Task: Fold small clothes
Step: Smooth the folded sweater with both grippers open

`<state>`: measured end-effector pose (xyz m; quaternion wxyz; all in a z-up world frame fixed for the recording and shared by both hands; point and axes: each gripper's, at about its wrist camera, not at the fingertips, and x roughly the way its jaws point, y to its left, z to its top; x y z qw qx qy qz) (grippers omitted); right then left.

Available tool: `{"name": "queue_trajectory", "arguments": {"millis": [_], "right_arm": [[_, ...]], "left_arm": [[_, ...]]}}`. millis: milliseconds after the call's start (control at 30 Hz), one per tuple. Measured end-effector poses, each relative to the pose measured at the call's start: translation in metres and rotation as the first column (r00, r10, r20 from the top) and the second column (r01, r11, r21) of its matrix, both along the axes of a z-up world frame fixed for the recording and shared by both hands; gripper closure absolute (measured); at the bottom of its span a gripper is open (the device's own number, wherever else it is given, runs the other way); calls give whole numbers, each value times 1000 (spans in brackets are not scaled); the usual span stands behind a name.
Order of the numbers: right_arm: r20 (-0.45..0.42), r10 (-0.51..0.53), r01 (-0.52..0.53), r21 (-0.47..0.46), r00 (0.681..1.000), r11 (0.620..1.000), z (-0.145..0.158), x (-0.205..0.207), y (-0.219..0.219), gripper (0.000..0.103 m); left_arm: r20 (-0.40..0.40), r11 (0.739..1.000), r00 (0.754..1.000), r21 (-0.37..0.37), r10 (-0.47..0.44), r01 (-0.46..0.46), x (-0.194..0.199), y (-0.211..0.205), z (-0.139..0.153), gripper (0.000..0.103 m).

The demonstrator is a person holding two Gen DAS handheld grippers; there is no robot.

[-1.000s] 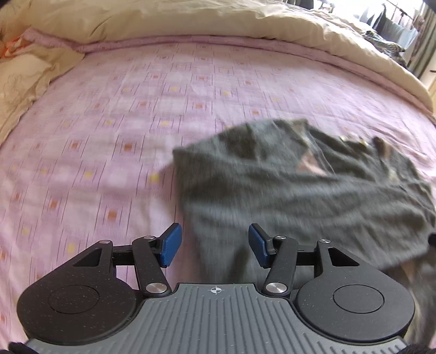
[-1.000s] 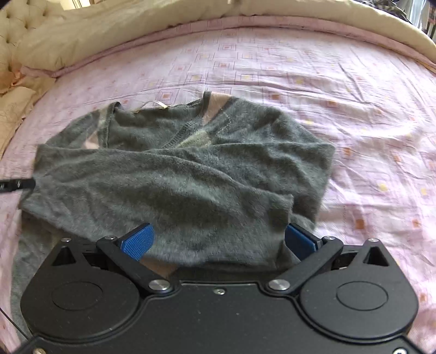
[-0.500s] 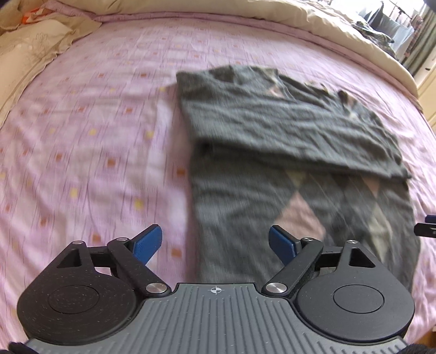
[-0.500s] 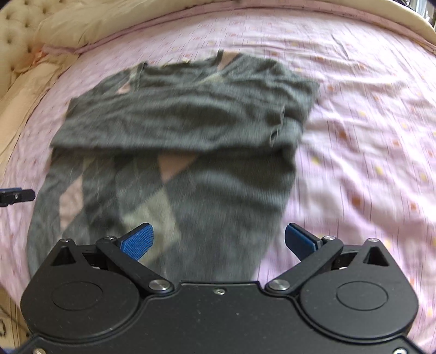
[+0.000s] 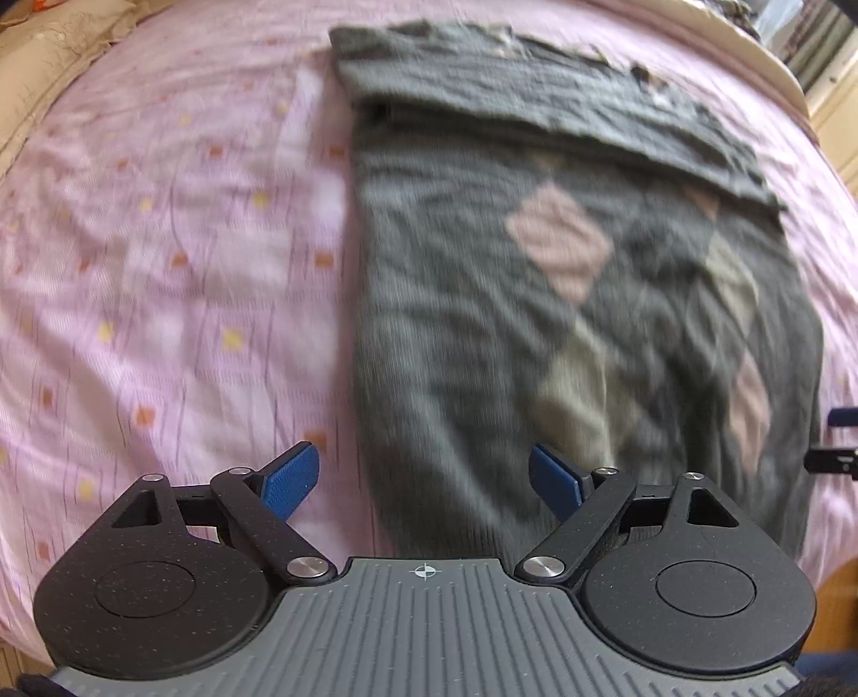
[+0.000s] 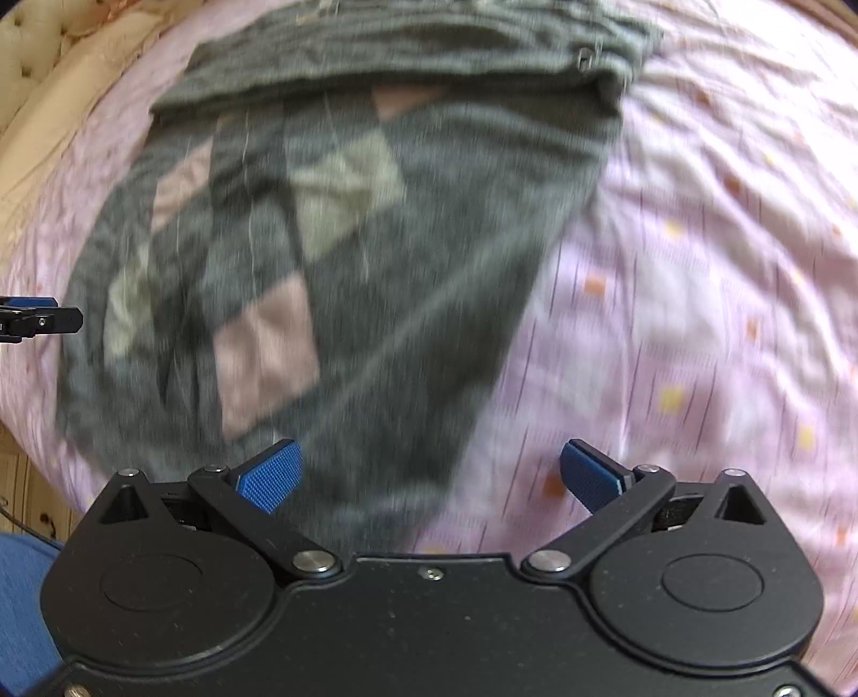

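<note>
Left gripper (image 5: 423, 480) and right gripper (image 6: 429, 474), both spread wide and empty, now drawn back toward the near hem of the grey sweater (image 5: 536, 300), one over each lower corner; a second ago the left jaws stood narrower and the right gripper sat low against a bunched garment. Beyond the blue pads (image 6: 271, 474), argyle front newly exposed, lying flat on the pink bedsheet (image 5: 161, 268), near hem at the bed's edge. Farther off, upper portion folded down as a grey band (image 6: 407, 48) across the chest: first fold evidently complete, released. Probable next step: pinching the two hem corners. Both views motion-blurred; poses level, fingers aimed forward along the sweater. Cream duvet (image 5: 48, 59) behind.
</note>
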<state>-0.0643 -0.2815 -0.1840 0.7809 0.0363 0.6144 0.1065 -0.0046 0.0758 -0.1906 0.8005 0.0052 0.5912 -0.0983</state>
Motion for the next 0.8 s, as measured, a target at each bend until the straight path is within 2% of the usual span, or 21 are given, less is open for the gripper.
{"name": "queue_trajectory", "arguments": {"millis": [167,300,333,433,633,800], "right_arm": [[16,28,-27,-17,999,999,-8,-12,7,0],[34,31,-30,-26,999,999,-9,-13,7,0],[35,32,-31,-30,999,999,-9,-13,7,0],[48,48,-45,-55,998,997,-10,-14,11,0],[93,82,-73,-104,992,992,-13,-20,17,0],[96,94,-84,-103,991,991,-12,-21,17,0]], "left_arm": [[-49,999,998,16,-39,40,-16,-2,-15,18],[-33,995,995,33,-95,96,-23,-10,-23,2],[-33,994,994,38,-101,103,-23,-12,-24,1],[-24,994,996,71,-87,88,-23,-17,-26,1],[13,995,999,88,-41,40,-30,-22,-28,0],[-35,996,999,76,-35,37,-24,-20,-28,1]]}}
